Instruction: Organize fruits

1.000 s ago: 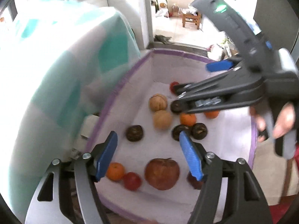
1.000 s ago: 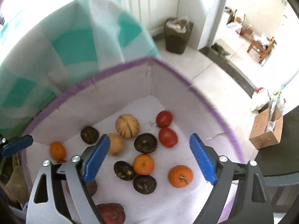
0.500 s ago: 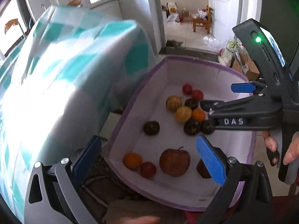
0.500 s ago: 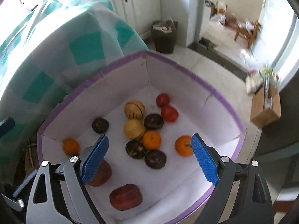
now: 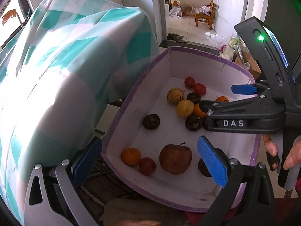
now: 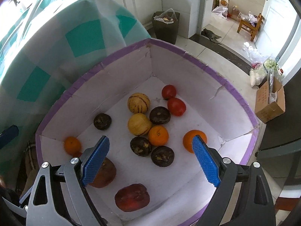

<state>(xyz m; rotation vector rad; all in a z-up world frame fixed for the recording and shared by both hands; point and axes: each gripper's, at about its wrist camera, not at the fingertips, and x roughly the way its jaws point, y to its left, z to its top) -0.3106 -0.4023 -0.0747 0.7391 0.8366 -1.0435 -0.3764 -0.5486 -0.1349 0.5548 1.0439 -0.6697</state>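
Both my hand-held grippers, left (image 5: pixel 148 156) and right (image 6: pixel 150 158), hang with jaws apart and empty over the box (image 6: pixel 233 92). The fruits lie inside; I judge I must choose one, perhaps the near orange (image 6: pixel 191 137).

Table next to the box has a teal and white checked cloth (image 6: pixel 62 56) draped over it. Dark bin (image 6: pixel 165 27) with a bag liner by the white cabinets, small wooden chair (image 6: pixel 250 26) through the doorway, cardboard carton (image 6: pixel 270 105) on the tile floor (image 6: pixel 222 43).
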